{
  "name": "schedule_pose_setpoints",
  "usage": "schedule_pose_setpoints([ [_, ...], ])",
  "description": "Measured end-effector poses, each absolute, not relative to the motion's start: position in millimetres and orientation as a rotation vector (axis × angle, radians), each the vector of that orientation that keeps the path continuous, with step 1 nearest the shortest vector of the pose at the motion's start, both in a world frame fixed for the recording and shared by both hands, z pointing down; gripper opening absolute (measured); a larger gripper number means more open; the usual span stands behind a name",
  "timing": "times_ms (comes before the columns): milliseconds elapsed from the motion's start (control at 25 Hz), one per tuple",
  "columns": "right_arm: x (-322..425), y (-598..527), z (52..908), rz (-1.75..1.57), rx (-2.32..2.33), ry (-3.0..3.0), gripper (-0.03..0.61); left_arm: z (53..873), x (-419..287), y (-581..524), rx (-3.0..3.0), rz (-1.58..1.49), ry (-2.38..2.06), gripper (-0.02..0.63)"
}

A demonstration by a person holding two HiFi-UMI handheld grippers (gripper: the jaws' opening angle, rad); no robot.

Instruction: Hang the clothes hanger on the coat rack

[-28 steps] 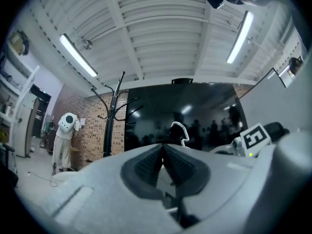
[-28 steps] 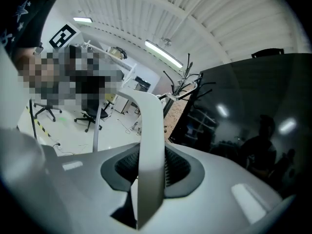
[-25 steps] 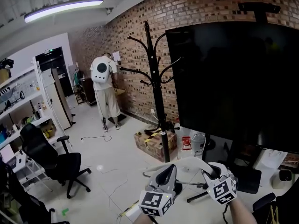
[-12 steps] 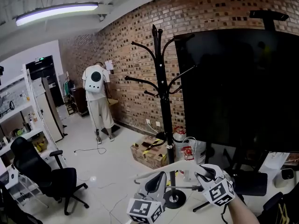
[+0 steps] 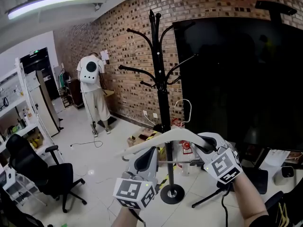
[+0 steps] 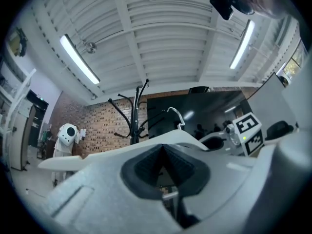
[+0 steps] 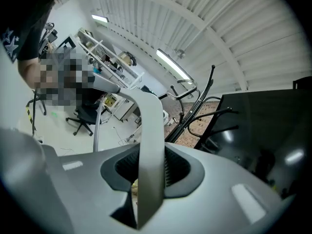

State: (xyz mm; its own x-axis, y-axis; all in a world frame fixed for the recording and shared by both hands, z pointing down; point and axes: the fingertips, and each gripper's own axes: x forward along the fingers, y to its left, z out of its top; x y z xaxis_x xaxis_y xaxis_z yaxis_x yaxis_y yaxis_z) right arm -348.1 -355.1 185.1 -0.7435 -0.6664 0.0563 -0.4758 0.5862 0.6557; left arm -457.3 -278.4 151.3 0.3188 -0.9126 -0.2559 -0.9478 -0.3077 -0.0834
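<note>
A white clothes hanger (image 5: 165, 138) with a wire hook (image 5: 188, 109) hangs level in the air between my two grippers, just in front of the black coat rack (image 5: 158, 79). My left gripper (image 5: 147, 156) grips the hanger's left arm; in the left gripper view its jaws (image 6: 163, 150) look closed under the white arm (image 6: 97, 155). The right gripper (image 5: 209, 148) is shut on the right arm, which runs straight between its pads (image 7: 151, 165). The rack's curved hooks (image 5: 137, 34) stand higher than the hanger's hook.
A large black screen (image 5: 236, 79) on a stand fills the right. A person in white (image 5: 92, 86) stands at the brick wall. The rack's round base (image 5: 172, 193) sits near a cardboard box (image 5: 137, 138). An office chair (image 5: 45, 171) and shelves (image 5: 14, 98) are at the left.
Both grippers have lifted the hanger up and toward the coat rack. Its hook now shows beside the pole, where before the hanger was low at the frame's bottom.
</note>
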Motion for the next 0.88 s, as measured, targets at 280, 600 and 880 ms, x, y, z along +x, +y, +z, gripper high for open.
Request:
schedule_pose_setpoints([
  [280,-361.8,-401.5,122.1,-1.051,0.889,-2.479,0.107,80.1,-448.7,-322.7,-2.292,0.245,1.686,0.005],
  [600,-367.2,-442.2,81.5,-1.044,0.818,-2.534,0.107,48.5,-444.4,-366.1,-2.284,0.267,1.768,0.005],
  [880,-374.5,-470.6,57.7,-0.978,0.846,-2.555,0.107,28.3,-448.3,-394.4,-2.325,0.329,1.847,0.005],
])
